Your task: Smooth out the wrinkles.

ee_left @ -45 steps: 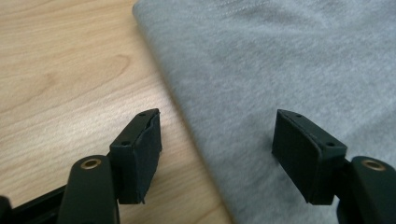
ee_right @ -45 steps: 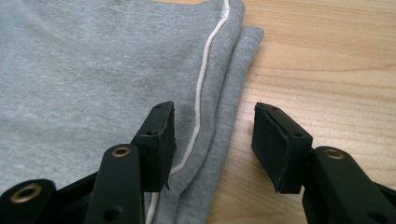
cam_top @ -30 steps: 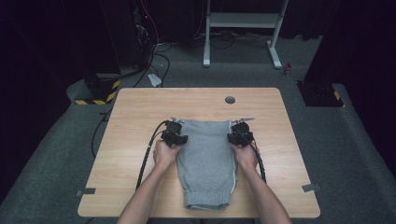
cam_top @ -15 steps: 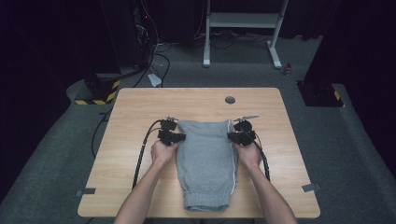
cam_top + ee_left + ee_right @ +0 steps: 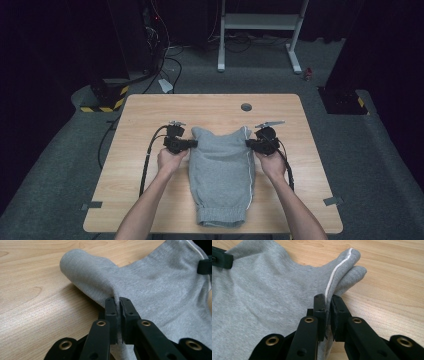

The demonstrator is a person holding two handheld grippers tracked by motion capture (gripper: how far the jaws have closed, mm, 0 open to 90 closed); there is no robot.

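A grey garment with a white side stripe [image 5: 250, 170] lies folded on the wooden table [image 5: 145, 200], its ribbed hem toward the person. My left gripper [image 5: 192, 144] is shut on the garment [image 5: 220, 170] at its upper left edge. In the left gripper view the jaws [image 5: 117, 301] pinch a raised fold of grey fabric [image 5: 162, 290]. On the upper right edge my right gripper [image 5: 248, 144] is shut too. Its jaws [image 5: 327, 298] clamp the fabric [image 5: 262, 290] right at the white stripe [image 5: 337, 267]. Both pinched corners are lifted a little off the wood.
A round grommet hole [image 5: 246, 106] sits in the table behind the garment. Beyond the table's far edge are a white desk frame [image 5: 260, 22], floor cables [image 5: 165, 65], a yellow-black striped block [image 5: 105, 102] and a dark box [image 5: 345, 100].
Both grippers have moved slightly apart, left one leftward and right one rightward, drawing the garment's upper part wider. Both stay shut on the fabric.
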